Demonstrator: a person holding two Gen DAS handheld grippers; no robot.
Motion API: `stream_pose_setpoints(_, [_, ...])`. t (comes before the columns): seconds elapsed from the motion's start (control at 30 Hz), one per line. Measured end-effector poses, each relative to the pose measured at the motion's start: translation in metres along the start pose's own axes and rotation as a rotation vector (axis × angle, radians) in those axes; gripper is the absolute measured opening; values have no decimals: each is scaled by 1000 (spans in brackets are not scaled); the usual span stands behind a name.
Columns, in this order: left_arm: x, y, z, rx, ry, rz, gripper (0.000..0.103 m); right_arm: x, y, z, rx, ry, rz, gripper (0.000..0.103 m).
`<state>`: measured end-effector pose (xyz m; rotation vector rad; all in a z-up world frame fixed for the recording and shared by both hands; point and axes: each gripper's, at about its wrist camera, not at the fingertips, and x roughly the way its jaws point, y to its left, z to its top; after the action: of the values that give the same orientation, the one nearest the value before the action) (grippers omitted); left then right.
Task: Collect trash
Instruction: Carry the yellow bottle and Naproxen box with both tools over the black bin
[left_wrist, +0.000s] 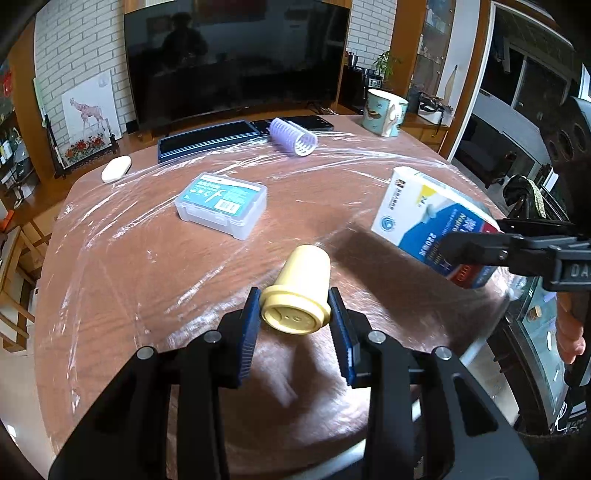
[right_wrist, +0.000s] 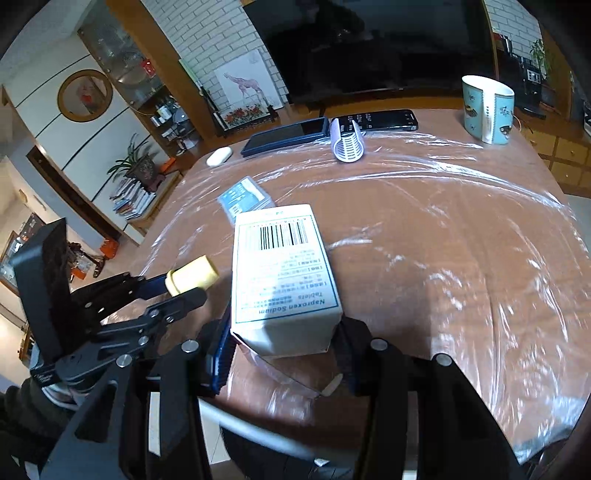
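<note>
Your left tool (left_wrist: 294, 314) pinches the small yellow bottle (left_wrist: 301, 291) across its capped end, the body pointing away from you and lifted clear of the table (left_wrist: 129, 266). Your right tool (right_wrist: 282, 334) is pressed onto the white and blue medicine box (right_wrist: 282, 273), gripping its near end, so most of the box sticks out in front, barcode face up. Both pieces hang over the near edge of the plastic-wrapped table, just beside each other but apart.

Carry them level and keep the pinch firm: the bottle is round and held only near the cap, so it could roll out if you tilt it down. The box is held at one end and may twist; do not squeeze harder, as thin card will crush. No bin shows in either view, so where to drop them is unclear.

Further out lie a clear plastic case (left_wrist: 221, 205), a purple hair roller (left_wrist: 293, 139), a mug (left_wrist: 386, 112), two phones and a white case.
</note>
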<state>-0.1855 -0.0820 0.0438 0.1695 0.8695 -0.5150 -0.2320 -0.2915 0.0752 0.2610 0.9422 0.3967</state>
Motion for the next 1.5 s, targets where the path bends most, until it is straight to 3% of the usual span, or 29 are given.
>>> stream_pose_setpoints(1.0, [-42,-43,-69,45,82,-40,38,-48,9,-97,-39,136,69,46])
stream_pose_setpoints(1.5, [-49,-63,-86,73,105,-60,38,-50,13,-122,-44,179,97,45])
